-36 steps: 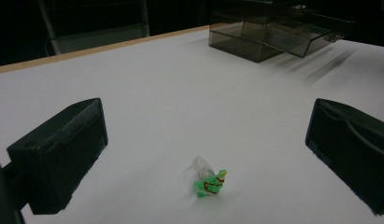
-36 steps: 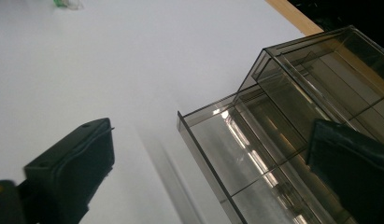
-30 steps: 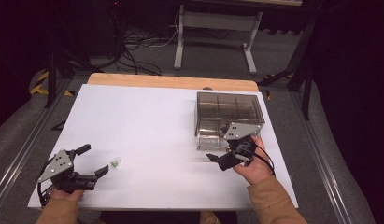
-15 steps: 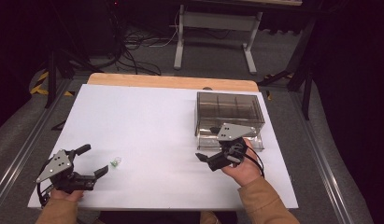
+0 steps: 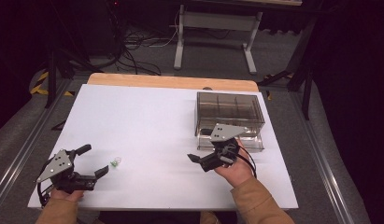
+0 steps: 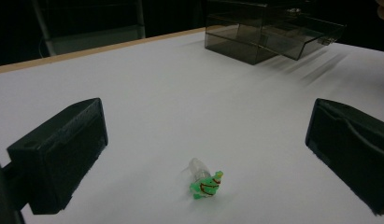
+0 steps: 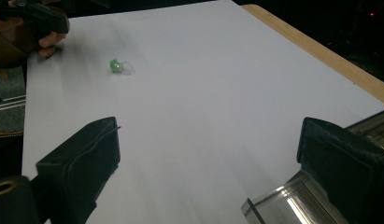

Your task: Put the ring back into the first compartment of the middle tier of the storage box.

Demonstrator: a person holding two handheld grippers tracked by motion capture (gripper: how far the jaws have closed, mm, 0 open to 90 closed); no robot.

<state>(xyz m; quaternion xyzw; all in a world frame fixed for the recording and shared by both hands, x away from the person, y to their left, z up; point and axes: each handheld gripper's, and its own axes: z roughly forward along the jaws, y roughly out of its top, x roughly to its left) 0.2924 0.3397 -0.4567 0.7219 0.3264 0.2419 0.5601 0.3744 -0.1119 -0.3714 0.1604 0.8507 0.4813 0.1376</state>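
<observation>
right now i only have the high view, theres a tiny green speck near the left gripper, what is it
Observer: In the left gripper view it is a small green figure with red lines and a clear end, lying on the white table.
Operator: is the left gripper on it
Observer: No. The left gripper is open, jaws wide on either side, not touching.
Operator: that box drawer, open?
Observer: Yes. The left gripper view shows the lower drawer of the smoky box pulled out.

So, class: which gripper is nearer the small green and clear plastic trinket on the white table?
Left. The left gripper is just short of the trinket; the right gripper sits well across the table.
</observation>
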